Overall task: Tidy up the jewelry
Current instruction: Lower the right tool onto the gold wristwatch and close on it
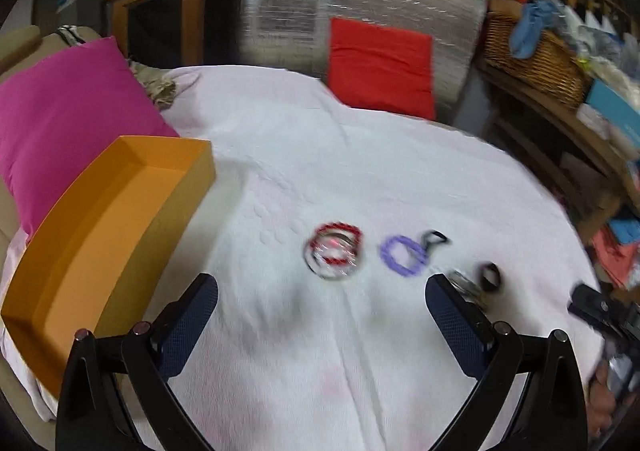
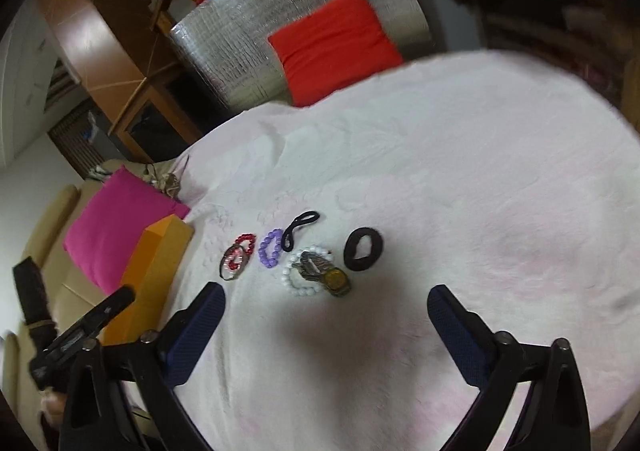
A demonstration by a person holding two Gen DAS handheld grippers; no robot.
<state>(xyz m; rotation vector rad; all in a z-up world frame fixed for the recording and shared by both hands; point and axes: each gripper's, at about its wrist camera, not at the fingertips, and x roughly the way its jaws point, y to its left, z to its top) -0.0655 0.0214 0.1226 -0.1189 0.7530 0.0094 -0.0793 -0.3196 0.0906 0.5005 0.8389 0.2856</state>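
Jewelry lies on a white bedspread. A red bead bracelet overlaps a thin metal bangle; they also show in the left wrist view. Beside them lie a purple bead bracelet, a thin black hair tie, a white bead bracelet with a gold watch on it, and a black scrunchie. An open orange box sits at the left. My left gripper is open above the cloth, near the bangle. My right gripper is open, just short of the watch.
A pink cushion lies behind the box. A red cushion leans on a silver foil panel at the far edge. Wicker basket and cluttered shelves stand at the right. The purple bracelet and scrunchie look blurred.
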